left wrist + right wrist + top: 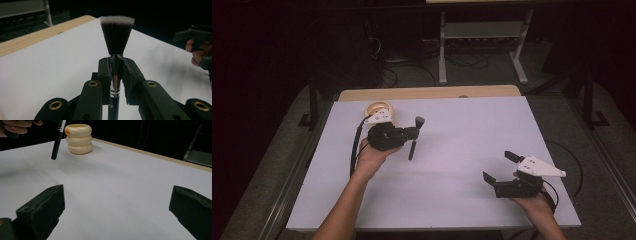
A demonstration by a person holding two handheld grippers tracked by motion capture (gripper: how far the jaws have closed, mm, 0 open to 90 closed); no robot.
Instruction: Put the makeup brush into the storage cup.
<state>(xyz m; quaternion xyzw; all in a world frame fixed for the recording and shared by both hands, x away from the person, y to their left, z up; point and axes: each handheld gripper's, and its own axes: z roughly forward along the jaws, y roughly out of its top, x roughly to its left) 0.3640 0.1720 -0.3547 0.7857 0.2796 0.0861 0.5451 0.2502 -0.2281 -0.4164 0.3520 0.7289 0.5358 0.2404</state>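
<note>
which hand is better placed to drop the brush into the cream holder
Left. The left hand-held gripper is already shut on the makeup brush, beside the cream ringed holder. The right hand-held gripper is open and empty at the table's near right, far from both.

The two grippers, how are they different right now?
The left gripper has its jaws shut on a makeup brush, while the right gripper has its jaws wide open with nothing between them. The left gripper is near the cream ring-shaped holder toward the table's far side; the right gripper is nearer the person's edge of the white table. Both are black, each held in one hand.
</note>
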